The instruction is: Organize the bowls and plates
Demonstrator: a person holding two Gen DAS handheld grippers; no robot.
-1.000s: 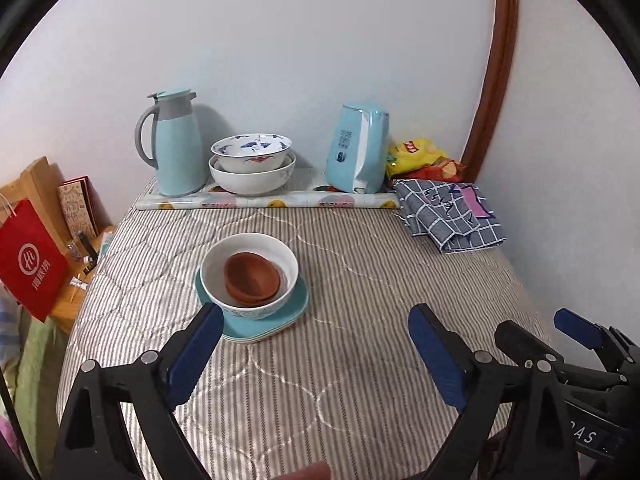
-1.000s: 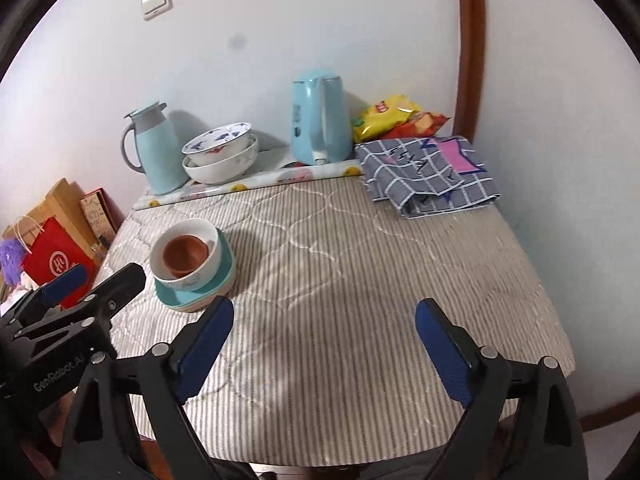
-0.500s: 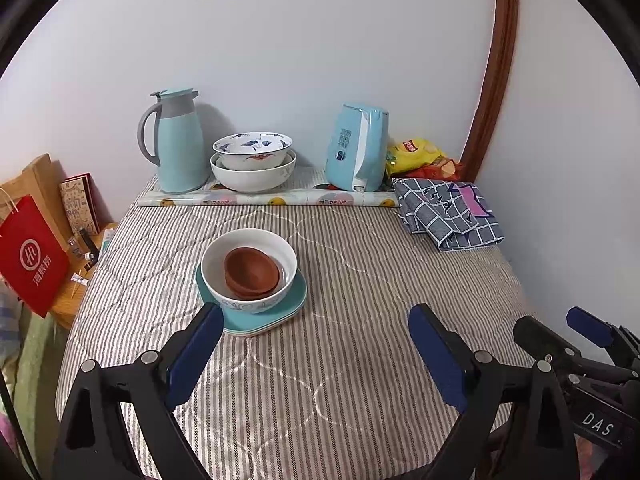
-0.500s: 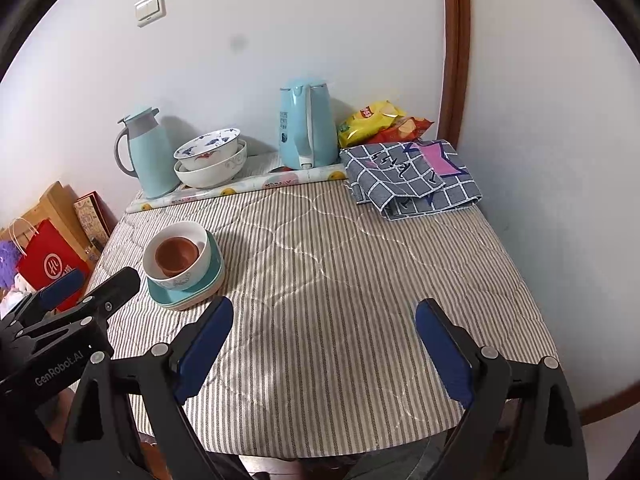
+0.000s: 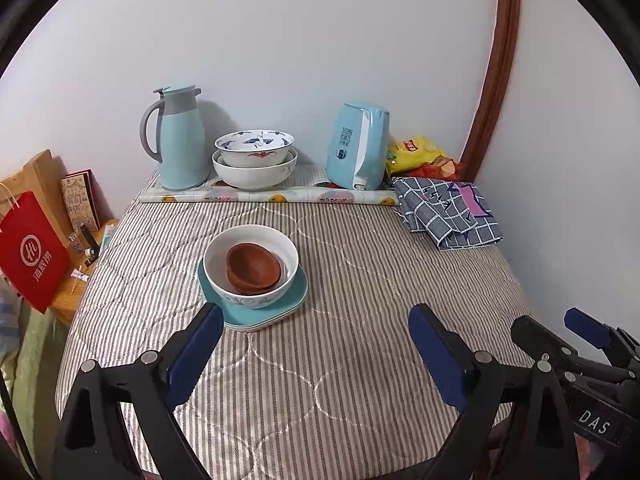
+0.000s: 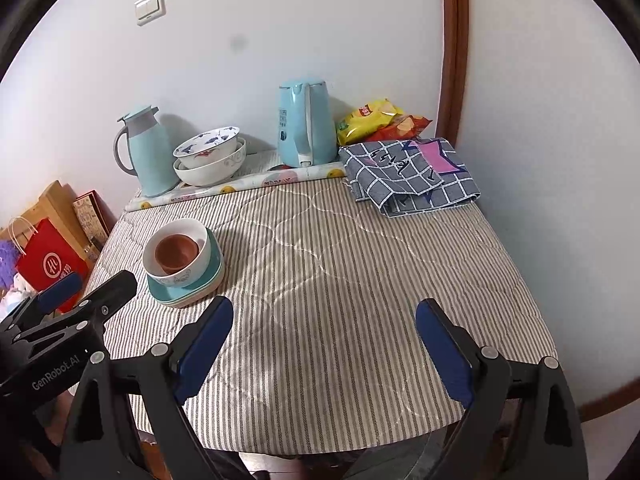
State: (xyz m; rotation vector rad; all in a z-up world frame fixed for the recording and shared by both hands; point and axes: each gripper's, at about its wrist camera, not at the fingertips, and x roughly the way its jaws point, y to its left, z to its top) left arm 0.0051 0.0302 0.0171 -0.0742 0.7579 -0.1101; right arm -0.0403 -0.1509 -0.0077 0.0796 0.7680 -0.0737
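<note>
A stack stands on the striped table: brown bowls (image 5: 253, 268) inside a white bowl (image 5: 256, 300) on teal plates (image 5: 294, 300). It also shows in the right wrist view (image 6: 176, 254). Two patterned white bowls (image 5: 254, 160) are nested at the back by the wall. My left gripper (image 5: 316, 346) is open and empty, held above the table's near part, just short of the stack. My right gripper (image 6: 324, 344) is open and empty above the near edge, to the right of the stack.
A light blue thermos jug (image 5: 178, 140) and a blue kettle (image 5: 358, 146) stand at the back. Snack bags (image 5: 420, 154) and a folded checked cloth (image 5: 448, 210) lie at the back right. A red paper bag (image 5: 32, 250) stands off the table's left edge.
Both grippers have drawn back and risen a little from the table; the stack looks smaller and more of the near edge shows. Nothing on the table moved.
</note>
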